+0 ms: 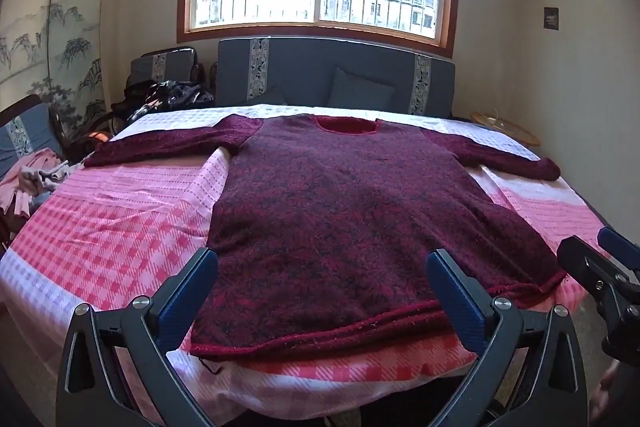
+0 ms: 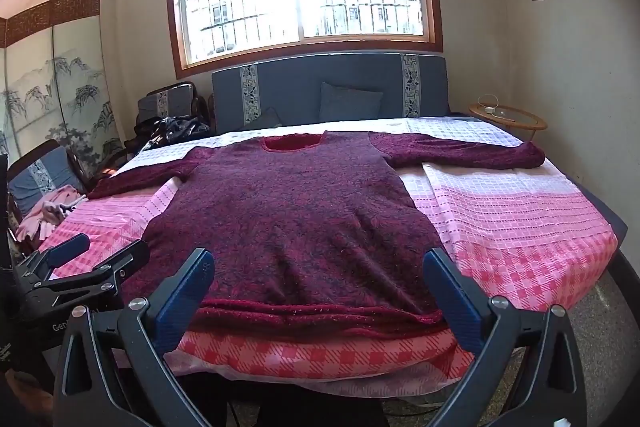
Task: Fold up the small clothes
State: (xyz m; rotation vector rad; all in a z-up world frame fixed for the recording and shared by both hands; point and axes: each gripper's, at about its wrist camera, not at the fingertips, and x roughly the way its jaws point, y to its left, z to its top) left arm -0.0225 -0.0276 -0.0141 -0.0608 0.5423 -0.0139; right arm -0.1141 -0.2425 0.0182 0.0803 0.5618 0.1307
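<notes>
folding not begun: sweater point(image 1: 352, 211) lies flat on the bed point(image 1: 120, 227), sleeves out; left gripper point(image 1: 320, 283) and right gripper point(image 2: 320, 283) fingers wide apart, empty.

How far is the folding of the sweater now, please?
Done: the maroon sweater lies flat on the pink checked cloth, both sleeves spread. In hand: nothing; the left gripper and right gripper hover open near the hem. Left: every fold.
</notes>
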